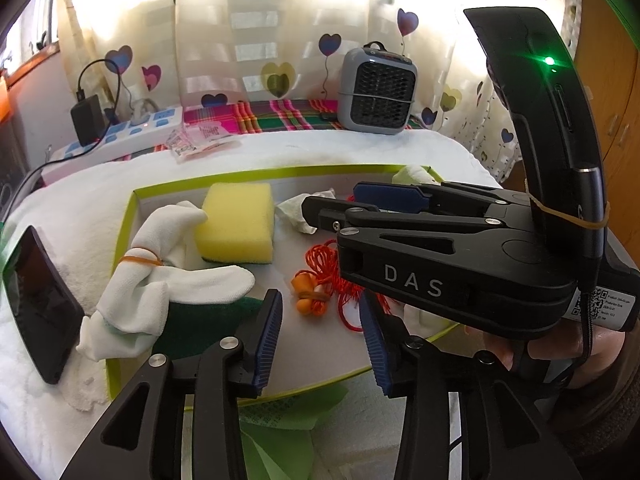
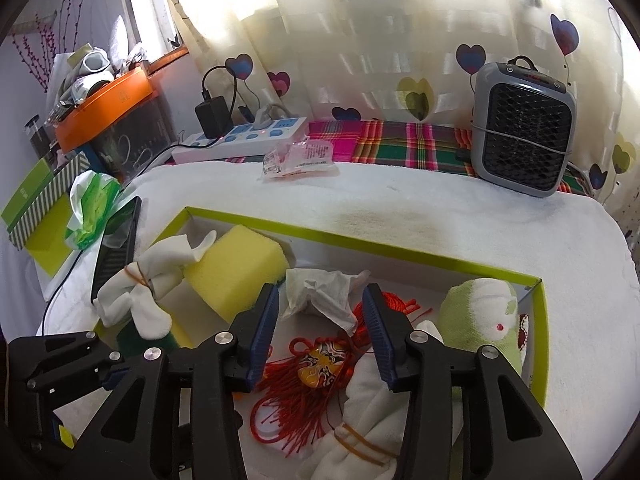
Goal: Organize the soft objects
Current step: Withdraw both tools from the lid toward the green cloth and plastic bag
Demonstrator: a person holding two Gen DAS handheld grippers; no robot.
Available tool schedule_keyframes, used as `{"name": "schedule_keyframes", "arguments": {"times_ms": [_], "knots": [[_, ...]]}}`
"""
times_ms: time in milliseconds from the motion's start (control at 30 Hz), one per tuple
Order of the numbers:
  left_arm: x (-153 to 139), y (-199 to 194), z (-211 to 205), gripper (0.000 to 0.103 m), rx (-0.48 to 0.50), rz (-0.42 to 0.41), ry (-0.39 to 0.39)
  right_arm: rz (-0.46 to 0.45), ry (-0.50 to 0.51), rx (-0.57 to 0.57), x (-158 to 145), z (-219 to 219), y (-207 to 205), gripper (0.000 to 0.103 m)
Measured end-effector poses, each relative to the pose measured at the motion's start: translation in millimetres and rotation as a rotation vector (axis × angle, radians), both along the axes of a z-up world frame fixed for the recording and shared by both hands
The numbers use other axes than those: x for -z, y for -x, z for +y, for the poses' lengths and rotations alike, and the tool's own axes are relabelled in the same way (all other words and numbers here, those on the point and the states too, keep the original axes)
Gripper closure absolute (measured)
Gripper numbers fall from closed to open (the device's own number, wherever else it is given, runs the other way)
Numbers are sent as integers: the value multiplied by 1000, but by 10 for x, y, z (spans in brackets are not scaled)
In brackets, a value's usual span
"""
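Observation:
A shallow box with a lime-green rim [image 1: 256,171] [image 2: 360,240] holds the soft things. Inside lie a yellow sponge [image 1: 238,220] [image 2: 236,268], a white cloth bundle tied with a rubber band [image 1: 160,280] [image 2: 140,300], a crumpled tissue [image 1: 298,212] [image 2: 320,296], orange earplugs [image 1: 308,298], a red tassel with a painted mask charm [image 2: 324,364], a second banded white bundle [image 2: 368,416] and a green-white sock [image 2: 484,316]. My left gripper [image 1: 320,340] is open and empty above the earplugs. My right gripper [image 2: 322,336] is open and empty above the tassel; it also shows in the left wrist view [image 1: 336,206].
The box sits on a white towel [image 2: 400,200]. A black phone [image 1: 40,308] leans at the box's left. A grey fan heater [image 2: 524,128], a power strip [image 2: 240,140] and a pink packet [image 2: 296,160] stand behind. A green striped box [image 2: 36,208] lies left.

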State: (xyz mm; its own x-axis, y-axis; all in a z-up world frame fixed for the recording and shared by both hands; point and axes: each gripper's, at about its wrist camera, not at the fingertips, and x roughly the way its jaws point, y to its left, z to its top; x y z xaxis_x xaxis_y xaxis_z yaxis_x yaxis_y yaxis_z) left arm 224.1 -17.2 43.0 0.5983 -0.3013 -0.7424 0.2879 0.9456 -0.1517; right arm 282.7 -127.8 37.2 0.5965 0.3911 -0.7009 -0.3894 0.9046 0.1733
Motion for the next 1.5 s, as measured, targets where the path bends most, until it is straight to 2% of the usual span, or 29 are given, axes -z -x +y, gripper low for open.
{"name": "schedule_keyframes", "arguments": {"times_ms": [167, 533, 1100, 1500], "knots": [[-44, 52, 26, 59, -5, -5, 12, -7, 0, 10, -36, -23, 67, 53], [-119, 185, 93, 56, -33, -8, 8, -23, 0, 28, -122, -56, 250, 50], [-195, 486, 234, 56, -56, -22, -5, -35, -29, 72, -221, -166, 582, 49], [-159, 763, 358, 56, -86, -24, -26, -46, -27, 90, -199, -156, 974, 49]]}}
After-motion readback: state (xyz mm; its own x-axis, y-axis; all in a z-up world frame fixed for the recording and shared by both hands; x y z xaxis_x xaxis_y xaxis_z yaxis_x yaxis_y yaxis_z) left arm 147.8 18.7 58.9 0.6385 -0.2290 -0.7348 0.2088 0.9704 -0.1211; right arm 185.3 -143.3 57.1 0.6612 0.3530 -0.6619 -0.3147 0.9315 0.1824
